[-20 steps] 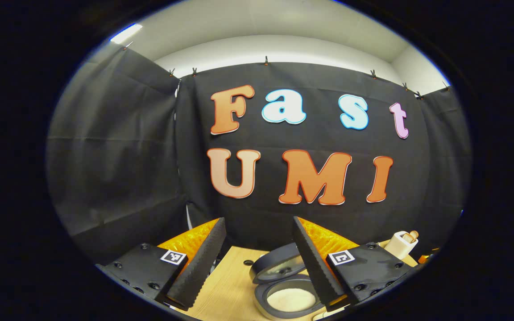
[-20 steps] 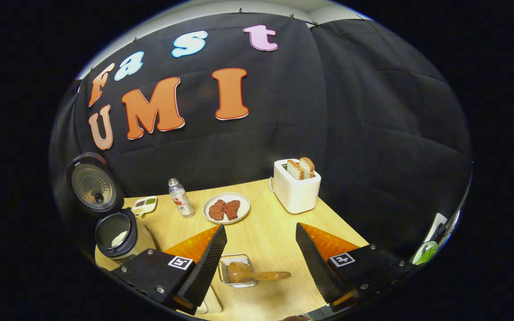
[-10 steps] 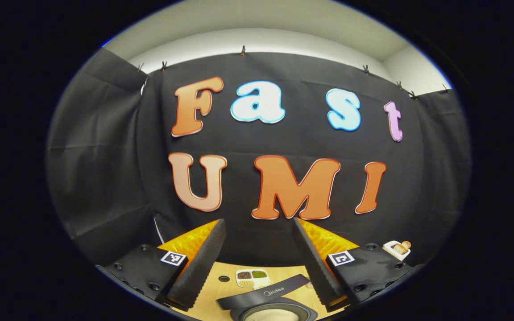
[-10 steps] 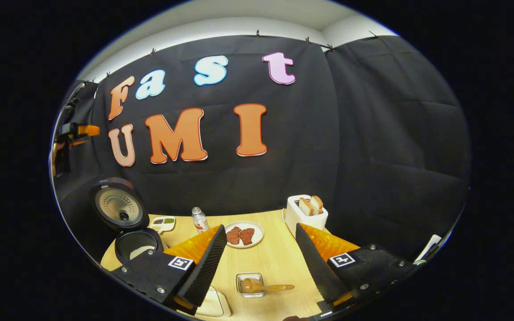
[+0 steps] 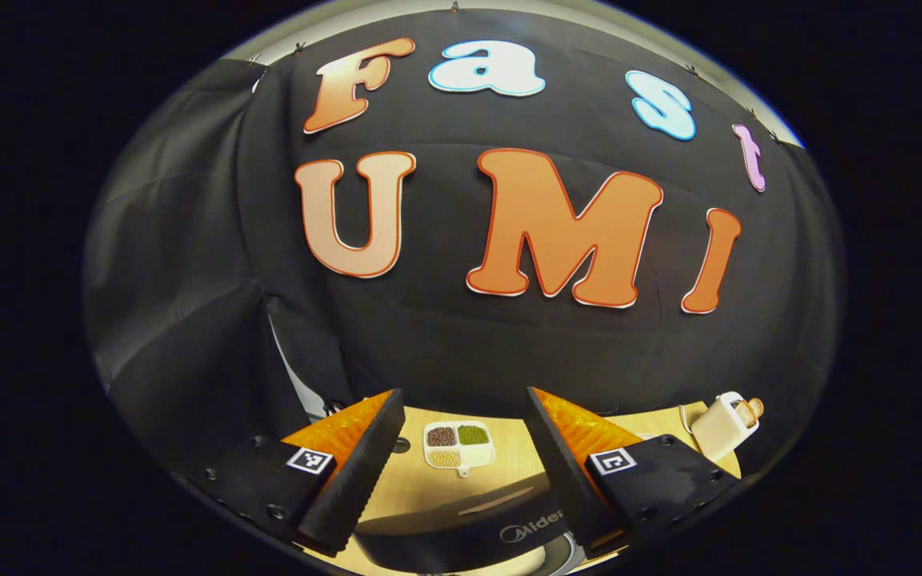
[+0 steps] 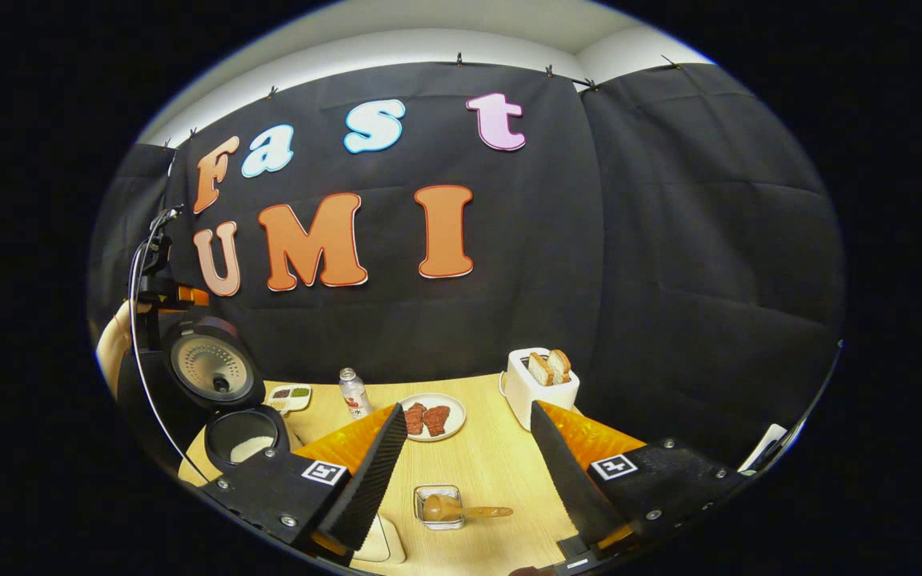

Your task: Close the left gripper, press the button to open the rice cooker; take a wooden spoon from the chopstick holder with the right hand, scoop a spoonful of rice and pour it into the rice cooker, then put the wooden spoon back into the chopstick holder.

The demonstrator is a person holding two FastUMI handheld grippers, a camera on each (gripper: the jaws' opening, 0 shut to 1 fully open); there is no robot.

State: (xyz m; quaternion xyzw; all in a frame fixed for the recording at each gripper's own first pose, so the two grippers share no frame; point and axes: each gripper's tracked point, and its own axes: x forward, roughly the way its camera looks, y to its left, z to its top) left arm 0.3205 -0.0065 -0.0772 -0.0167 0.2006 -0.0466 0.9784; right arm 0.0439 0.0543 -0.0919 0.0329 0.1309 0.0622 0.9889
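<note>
Left gripper [image 5: 461, 448]: jaws standing wide, nothing between them, hovering directly above the raised lid [image 5: 461, 520] of the rice cooker, whose dark top edge is lying just under the fingertips at the bottom of the left gripper view. Beyond it on the table [image 5: 509, 460], a sectioned dish [image 5: 458, 445] of grains is sitting between the fingers toward the back edge, and a toaster [image 5: 721, 426] is standing toward the back right corner. Right gripper [image 6: 469, 460]: jaws spread wide, holding nothing, hanging over the near edge of the table [image 6: 493, 464]. A wooden spoon [image 6: 453, 509] is lying with its bowl in a small wire holder [image 6: 438, 507] and its handle pointing right, just below and between the fingers, touching neither. The rice cooker [image 6: 241, 436] is standing at the left edge in the right gripper view, lid [image 6: 209, 372] upright and open, white rice showing in the pot. The left gripper [image 6: 158, 276] and the hand [image 6: 113, 344] holding it are showing above and behind that lid. Along the back edge are sitting the dish [image 6: 290, 394], a bottle [image 6: 354, 392], a plate [image 6: 433, 418] of two dark red pieces, and the toaster [image 6: 539, 384] with two slices of bread standing in it. A pale object [image 6: 377, 544] is lying at the near edge beside the right gripper's left finger; what it is cannot be told.
</note>
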